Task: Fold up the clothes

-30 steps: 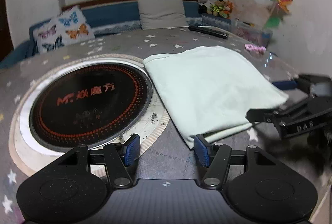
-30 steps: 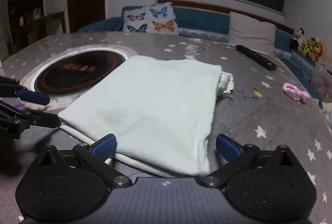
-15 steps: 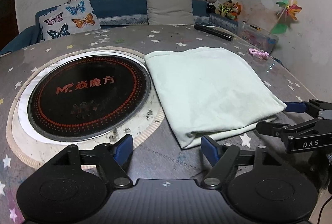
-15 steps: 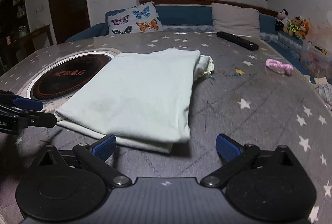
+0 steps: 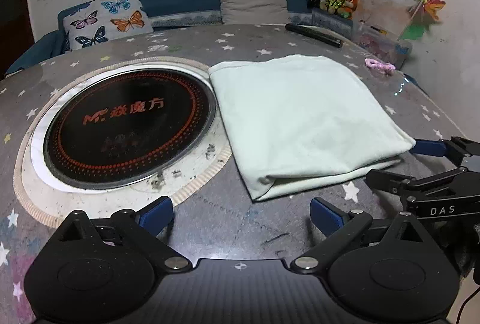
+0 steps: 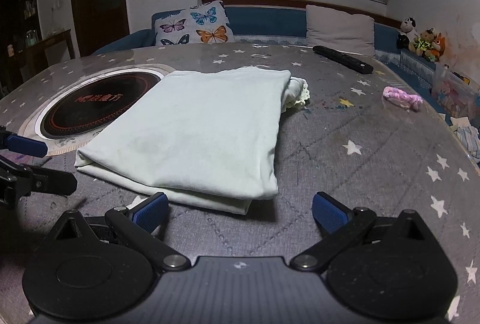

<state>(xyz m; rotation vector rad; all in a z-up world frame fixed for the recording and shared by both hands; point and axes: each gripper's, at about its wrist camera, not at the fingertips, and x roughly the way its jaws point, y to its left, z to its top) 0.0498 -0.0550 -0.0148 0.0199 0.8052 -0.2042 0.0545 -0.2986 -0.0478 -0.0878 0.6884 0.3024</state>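
A pale green garment (image 5: 303, 117) lies folded in a flat rectangle on the star-print table, right of the round cooktop. It also shows in the right wrist view (image 6: 198, 132), with a lace-edged bit (image 6: 298, 93) sticking out at its far right side. My left gripper (image 5: 241, 214) is open and empty, just short of the garment's near left corner. My right gripper (image 6: 240, 210) is open and empty, just short of the near right corner. Each gripper shows at the edge of the other's view.
A black round induction cooktop (image 5: 129, 126) is set in the table left of the garment. A black remote (image 6: 343, 58) and a pink hair tie (image 6: 402, 97) lie beyond it. Sofa cushions and plush toys stand behind the table (image 6: 360, 162).
Both grippers have drawn back from the garment's near edge, and the left one has opened wider. The garment lies still, folded as before.
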